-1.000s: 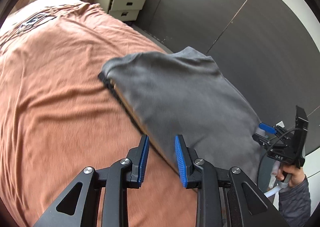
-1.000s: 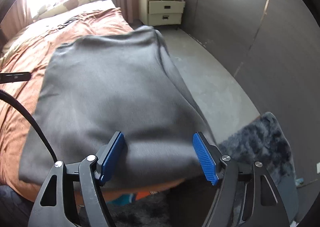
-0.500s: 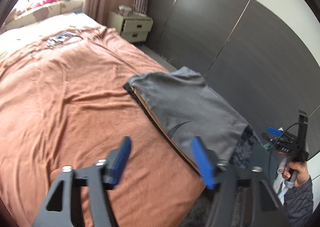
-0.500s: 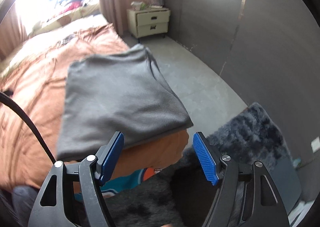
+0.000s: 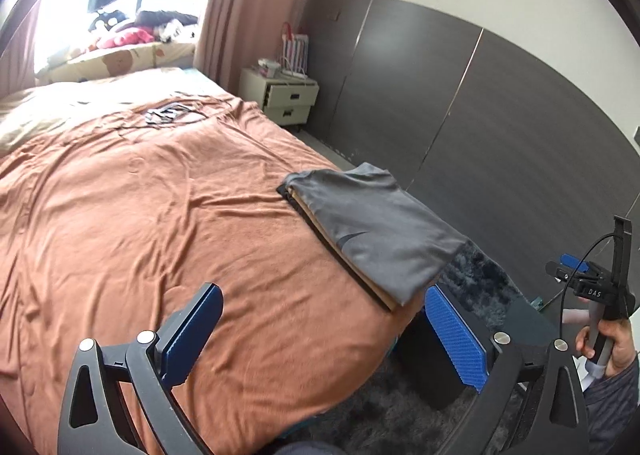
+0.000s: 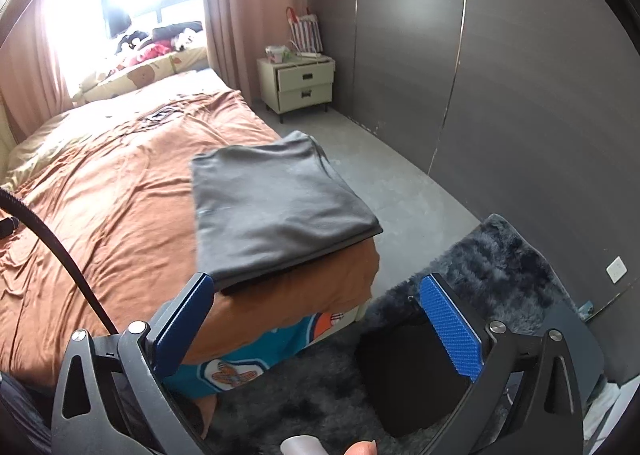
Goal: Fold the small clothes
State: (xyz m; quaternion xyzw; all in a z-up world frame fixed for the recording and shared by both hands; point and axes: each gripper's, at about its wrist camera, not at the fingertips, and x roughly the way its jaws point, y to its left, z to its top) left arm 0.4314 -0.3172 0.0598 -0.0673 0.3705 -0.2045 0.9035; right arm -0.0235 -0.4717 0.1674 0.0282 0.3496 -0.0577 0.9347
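A folded grey shirt [image 5: 376, 223] lies flat on the near right corner of the bed, on top of other folded clothes whose tan and black edges [image 5: 344, 251] show along its left side. The same grey shirt [image 6: 276, 203] fills the middle of the right wrist view. My left gripper [image 5: 320, 339] is open, held well back from the pile with nothing between its fingers. My right gripper [image 6: 320, 327] is open too, pulled back past the bed's corner, empty. The right gripper's body [image 5: 592, 287] and the hand holding it show at the right edge of the left wrist view.
The bed is covered by a wrinkled orange-brown blanket [image 5: 140, 215]. A dark shaggy rug [image 6: 500, 255] lies on the grey floor by the bed's corner. A cream nightstand [image 6: 300, 87] stands by the dark panelled wall. A black cable [image 6: 60, 255] crosses the left of the right wrist view.
Both grippers drew back and up from the grey shirt, which stays folded on the pile. The left gripper's jaws spread wider. The right gripper stayed open.
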